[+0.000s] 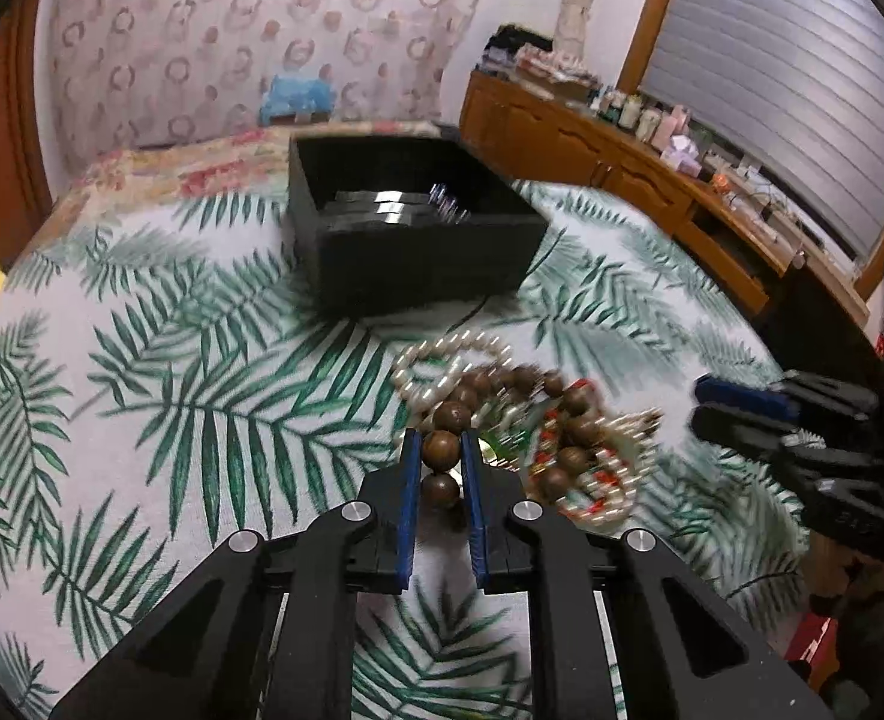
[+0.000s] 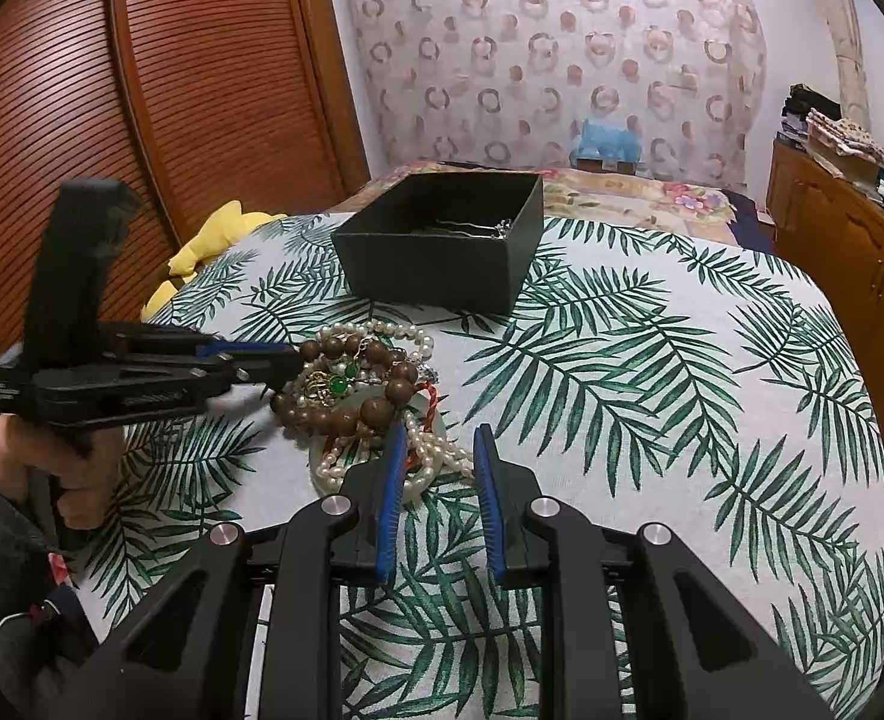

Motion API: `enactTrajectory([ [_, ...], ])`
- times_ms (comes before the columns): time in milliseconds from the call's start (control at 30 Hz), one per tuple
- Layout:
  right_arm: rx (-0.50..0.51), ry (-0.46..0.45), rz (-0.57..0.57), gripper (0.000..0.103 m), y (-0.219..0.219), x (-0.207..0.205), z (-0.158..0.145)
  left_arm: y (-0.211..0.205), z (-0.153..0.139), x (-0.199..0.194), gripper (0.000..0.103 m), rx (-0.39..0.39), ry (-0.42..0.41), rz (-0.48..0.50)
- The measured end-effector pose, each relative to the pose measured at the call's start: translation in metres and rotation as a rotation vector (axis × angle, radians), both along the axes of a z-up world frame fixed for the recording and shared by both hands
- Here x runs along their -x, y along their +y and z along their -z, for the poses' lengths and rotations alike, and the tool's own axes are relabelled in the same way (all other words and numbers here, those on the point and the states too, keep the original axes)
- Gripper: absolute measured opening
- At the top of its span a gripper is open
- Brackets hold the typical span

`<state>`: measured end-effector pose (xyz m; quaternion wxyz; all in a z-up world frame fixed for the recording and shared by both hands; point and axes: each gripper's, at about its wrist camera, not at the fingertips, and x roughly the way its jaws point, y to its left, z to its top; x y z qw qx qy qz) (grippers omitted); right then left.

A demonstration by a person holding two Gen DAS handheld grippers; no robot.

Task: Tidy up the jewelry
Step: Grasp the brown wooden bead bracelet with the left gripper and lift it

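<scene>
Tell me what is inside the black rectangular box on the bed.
Inside the black rectangular box lies a thin silver hairpin-like piece and, blurred, some shiny silver strips. The near wall hides the remaining floor.

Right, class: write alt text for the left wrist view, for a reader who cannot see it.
The left tool is closed on a brown wooden bead bracelet at the edge of a tangled jewelry pile that includes a pearl necklace, on a palm-leaf bedspread. An open black box sits beyond; the right tool enters from the right.
</scene>
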<state>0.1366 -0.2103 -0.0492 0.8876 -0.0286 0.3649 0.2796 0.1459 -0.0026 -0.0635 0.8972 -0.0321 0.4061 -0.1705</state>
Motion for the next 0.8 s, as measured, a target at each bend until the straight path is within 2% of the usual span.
enactTrajectory([
  [167,-0.003,-0.002,0.007,0.025,-0.002,-0.001,-0.001,-0.014,-0.036,0.013,0.012,0.006,-0.097,0.036],
  [433,-0.007,-0.007,0.002,0.025,0.000,0.001,-0.005,-0.023,-0.076,0.026,0.012,0.020,-0.187,0.064],
  [800,0.008,-0.007,-0.007,0.025,0.006,-0.002,-0.002,-0.004,-0.106,0.045,0.012,0.022,-0.264,0.031],
])
